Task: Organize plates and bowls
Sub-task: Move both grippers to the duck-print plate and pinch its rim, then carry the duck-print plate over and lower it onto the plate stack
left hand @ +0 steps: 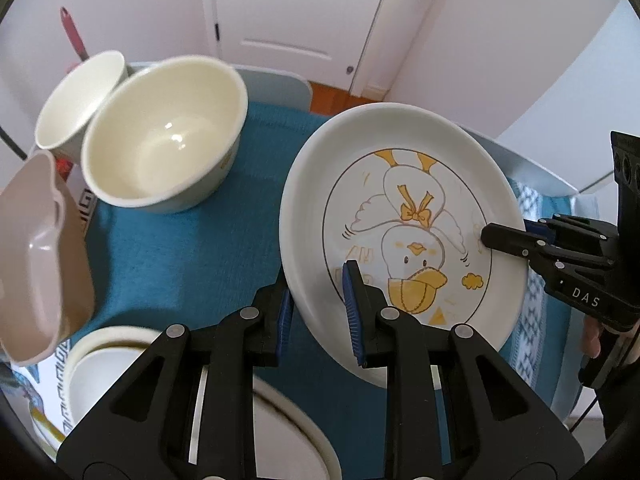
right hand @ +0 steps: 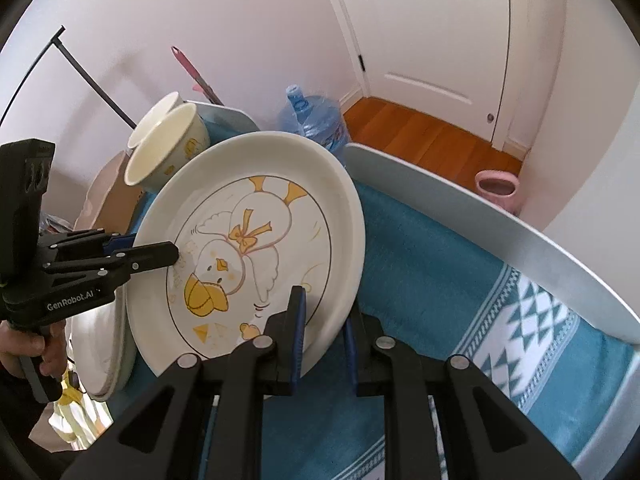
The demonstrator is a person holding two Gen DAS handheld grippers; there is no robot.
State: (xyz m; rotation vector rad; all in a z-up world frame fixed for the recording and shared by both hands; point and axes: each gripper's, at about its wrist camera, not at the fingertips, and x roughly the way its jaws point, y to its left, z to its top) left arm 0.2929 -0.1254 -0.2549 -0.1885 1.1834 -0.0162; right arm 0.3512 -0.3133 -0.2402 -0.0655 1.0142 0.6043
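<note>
Duck plate (left hand: 404, 216), pinched by both tools

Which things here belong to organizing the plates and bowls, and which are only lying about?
Belong to the job: duck plate, held by the left gripper and right gripper; large bowl; small bowl; pink dish.

Only lying about: water bottle; pink bin; blue cloth.

Counts, placed relative to the duck plate (left hand: 404, 232): 1 duck plate. 2 cream bowls to its far left, big one (left hand: 164, 136) touching a smaller one (left hand: 80, 100) behind. 1 pink dish (left hand: 36, 256) at far left. 2 more plates (left hand: 116, 356) stacked near-left, blurred. 2 grippers on its rim: left (left hand: 318, 312), right (right hand: 324, 344).
</note>
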